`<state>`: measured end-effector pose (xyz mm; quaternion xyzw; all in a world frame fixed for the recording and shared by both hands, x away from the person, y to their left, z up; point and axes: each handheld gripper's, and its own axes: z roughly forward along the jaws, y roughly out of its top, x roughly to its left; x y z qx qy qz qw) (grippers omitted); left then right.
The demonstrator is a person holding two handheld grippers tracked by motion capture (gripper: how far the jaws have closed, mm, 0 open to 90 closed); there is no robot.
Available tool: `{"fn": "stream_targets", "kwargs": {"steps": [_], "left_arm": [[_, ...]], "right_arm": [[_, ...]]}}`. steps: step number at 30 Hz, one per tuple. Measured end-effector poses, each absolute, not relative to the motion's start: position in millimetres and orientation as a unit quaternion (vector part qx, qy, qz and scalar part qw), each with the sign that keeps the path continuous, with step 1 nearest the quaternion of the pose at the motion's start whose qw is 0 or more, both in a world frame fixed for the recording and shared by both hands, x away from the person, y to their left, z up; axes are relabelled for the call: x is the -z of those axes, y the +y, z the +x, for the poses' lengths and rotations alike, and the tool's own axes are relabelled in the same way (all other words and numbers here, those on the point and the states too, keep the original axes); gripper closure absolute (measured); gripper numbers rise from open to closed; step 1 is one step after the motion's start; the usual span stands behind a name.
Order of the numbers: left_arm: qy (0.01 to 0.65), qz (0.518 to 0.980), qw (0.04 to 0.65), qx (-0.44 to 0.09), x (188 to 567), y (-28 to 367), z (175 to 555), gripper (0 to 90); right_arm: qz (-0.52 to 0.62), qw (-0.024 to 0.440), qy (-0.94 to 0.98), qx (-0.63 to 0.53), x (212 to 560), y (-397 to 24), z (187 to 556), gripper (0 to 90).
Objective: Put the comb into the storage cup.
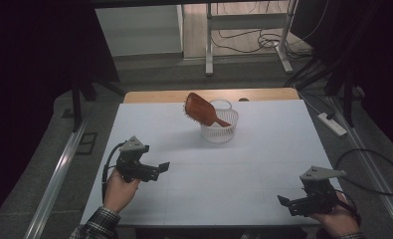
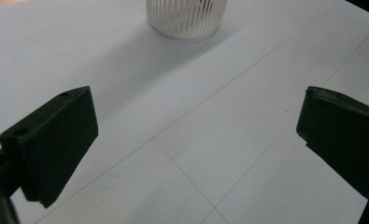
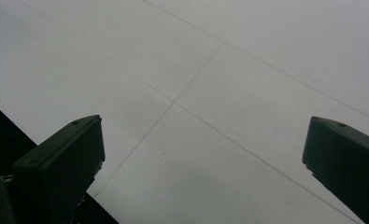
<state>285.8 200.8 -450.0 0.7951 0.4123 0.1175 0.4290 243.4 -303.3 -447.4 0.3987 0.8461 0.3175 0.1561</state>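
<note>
Both grippers hang wide open and empty near the front of the bench point(image 1: 263, 164): left gripper point(image 1: 156, 169), right gripper point(image 1: 286, 203). The hairbrush point(image 1: 201, 110) leans handle-down in the white basket point(image 1: 219, 133) (far side). Looks like pre-reach; next move needs lining up on the brush.

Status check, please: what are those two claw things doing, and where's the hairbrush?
Both hand-held grippers open, empty: left, right. Hairbrush propped in white basket. Nothing in the way.
</note>
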Motion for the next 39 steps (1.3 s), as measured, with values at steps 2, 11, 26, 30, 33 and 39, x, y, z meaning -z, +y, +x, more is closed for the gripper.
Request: {"fn": "stream_targets", "kwargs": {"steps": [2, 11, 26, 30, 33, 39], "left_arm": [[0.414, 0.795, 0.428, -0.118, 450, 202, 284, 0.0], [0.418, 0.795, 0.424, -0.120, 452, 208, 277, 0.0], [0.424, 0.794, 0.418, -0.121, 455, 217, 262, 0.0], [0.427, 0.792, 0.419, -0.123, 455, 218, 259, 0.0], [0.427, 0.792, 0.418, -0.122, 455, 220, 257, 0.0], [0.431, 0.791, 0.417, -0.121, 456, 224, 252, 0.0]], "right_arm": [[0.399, 0.156, 0.846, -0.318, 447, -303, 243, 0.0], [0.400, 0.155, 0.846, -0.316, 447, -304, 244, 0.0], [0.401, 0.156, 0.845, -0.316, 447, -304, 243, 0.0], [0.402, 0.156, 0.845, -0.316, 447, -304, 244, 0.0], [0.402, 0.157, 0.845, -0.317, 447, -303, 243, 0.0], [0.402, 0.157, 0.845, -0.317, 447, -304, 243, 0.0]]}}
